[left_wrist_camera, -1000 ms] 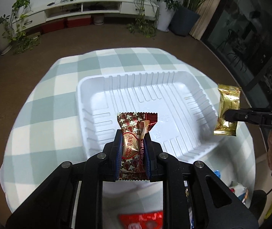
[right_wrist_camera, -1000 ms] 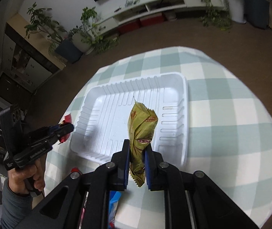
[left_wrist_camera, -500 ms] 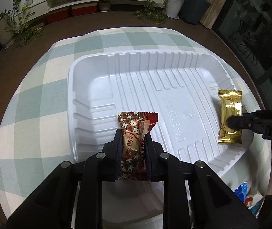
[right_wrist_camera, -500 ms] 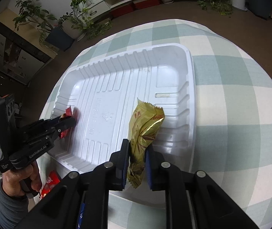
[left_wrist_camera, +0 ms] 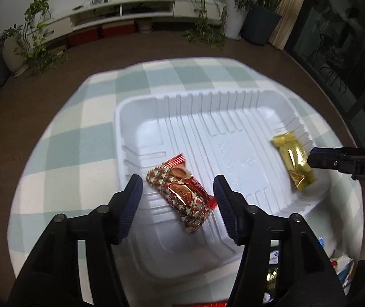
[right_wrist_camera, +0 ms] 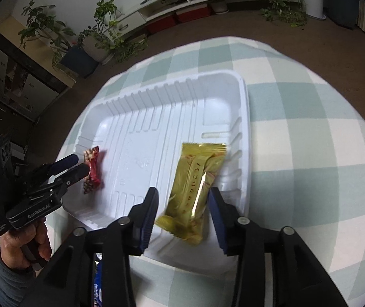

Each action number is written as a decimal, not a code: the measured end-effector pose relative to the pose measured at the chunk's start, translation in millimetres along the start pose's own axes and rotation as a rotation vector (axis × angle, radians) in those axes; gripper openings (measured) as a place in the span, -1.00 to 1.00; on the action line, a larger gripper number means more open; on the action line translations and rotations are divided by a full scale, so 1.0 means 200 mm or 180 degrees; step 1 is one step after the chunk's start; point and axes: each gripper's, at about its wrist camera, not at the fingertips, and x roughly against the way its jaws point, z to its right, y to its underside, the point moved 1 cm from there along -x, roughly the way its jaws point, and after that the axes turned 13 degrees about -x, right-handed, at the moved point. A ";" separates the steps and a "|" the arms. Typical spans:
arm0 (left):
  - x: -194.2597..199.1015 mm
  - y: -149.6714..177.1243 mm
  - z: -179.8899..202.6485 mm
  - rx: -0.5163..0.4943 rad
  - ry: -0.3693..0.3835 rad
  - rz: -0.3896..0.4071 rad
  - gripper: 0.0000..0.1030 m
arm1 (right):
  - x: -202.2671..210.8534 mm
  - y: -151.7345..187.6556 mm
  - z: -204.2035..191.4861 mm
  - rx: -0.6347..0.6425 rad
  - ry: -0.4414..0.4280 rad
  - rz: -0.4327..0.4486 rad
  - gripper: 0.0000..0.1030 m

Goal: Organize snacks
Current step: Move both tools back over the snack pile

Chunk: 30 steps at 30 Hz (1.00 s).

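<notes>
White tray [left_wrist_camera: 141, 107] w/ red snack [left_wrist_camera: 182, 194], gold snack [right_wrist_camera: 197, 189]

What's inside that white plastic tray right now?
Two wrapped snacks lie in the white tray: a red one by the open left gripper and a gold one by the open right gripper. Nothing else shows inside.

Living room with brown floor

A low white TV cabinet [left_wrist_camera: 121, 12] lines the far wall, potted plants [left_wrist_camera: 28, 41] beside it, red boxes [left_wrist_camera: 100, 32] underneath.
</notes>
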 end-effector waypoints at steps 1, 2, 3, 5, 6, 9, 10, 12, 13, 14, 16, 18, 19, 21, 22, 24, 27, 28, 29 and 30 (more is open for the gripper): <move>0.06 0.01 -0.01 0.0015 -0.0010 0.0078 0.25 | 0.05 0.00 0.00 -0.0005 -0.0034 0.0068 -0.02; 0.13 0.02 -0.02 0.0041 -0.0007 0.0164 0.30 | 0.10 0.00 -0.01 -0.0012 -0.0060 0.0127 0.06; 0.21 0.04 -0.02 0.0059 0.0016 0.0263 0.48 | 0.17 0.01 -0.01 -0.0040 -0.0114 0.0213 0.17; 0.34 0.09 -0.02 0.0045 0.0069 0.0428 0.85 | 0.30 0.03 -0.02 -0.0089 -0.0288 0.0327 0.37; 0.41 0.13 -0.01 0.0027 0.0101 0.0515 0.99 | 0.39 0.07 -0.02 -0.0103 -0.0429 0.0425 0.54; 0.57 0.26 0.04 -0.0066 0.0108 0.0667 0.99 | 0.62 0.22 -0.02 -0.0162 -0.0748 0.0742 0.95; 0.62 0.31 0.06 -0.0071 0.0074 0.0742 0.99 | 0.67 0.26 -0.01 -0.0168 -0.0853 0.0800 0.99; 0.72 0.43 0.10 -0.0045 0.0046 0.0815 0.99 | 0.78 0.40 -0.01 -0.0147 -0.1093 0.0897 1.00; 0.75 0.48 0.12 -0.0022 0.0029 0.0782 0.99 | 0.82 0.48 -0.01 -0.0135 -0.1176 0.0938 1.00; 0.79 0.55 0.14 0.0024 -0.0016 0.0733 0.99 | 0.84 0.55 -0.01 -0.0130 -0.1218 0.0971 1.00; 0.88 0.68 0.17 0.0190 -0.0079 0.0778 0.99 | 0.88 0.72 0.01 -0.0108 -0.1228 0.1029 1.00; 0.96 0.82 0.20 0.0371 -0.0042 0.0877 0.99 | 0.89 0.89 0.03 -0.0046 -0.1075 0.1157 1.00; 1.01 0.90 0.24 0.0436 -0.0044 0.0916 0.99 | 0.88 0.96 0.03 -0.0014 -0.1020 0.1209 1.00; 1.06 1.02 0.30 0.0448 -0.0037 0.0980 0.99 | 0.85 1.10 0.05 0.0065 -0.0918 0.1219 1.00; 1.08 1.07 0.35 0.0431 -0.0041 0.1010 0.99 | 0.82 1.18 0.05 0.0089 -0.0836 0.1213 1.00; 1.11 1.17 0.46 0.0360 -0.0025 0.1045 0.99 | 0.77 1.30 0.08 0.0074 -0.0763 0.1205 1.00; 1.09 1.30 0.62 0.0270 -0.0009 0.0975 0.99 | 0.71 1.41 0.09 0.0058 -0.0594 0.1183 0.99; 1.06 1.34 0.68 0.0244 -0.0016 0.0901 0.99 | 0.70 1.45 0.10 0.0089 -0.0517 0.1192 0.99; 1.03 1.35 0.71 0.0234 -0.0009 0.0859 0.99 | 0.68 1.49 0.09 0.0133 -0.0424 0.1194 0.97; 1.00 1.37 0.75 0.0223 0.0033 0.0825 0.99 | 0.66 1.51 0.08 0.0162 -0.0357 0.1190 0.94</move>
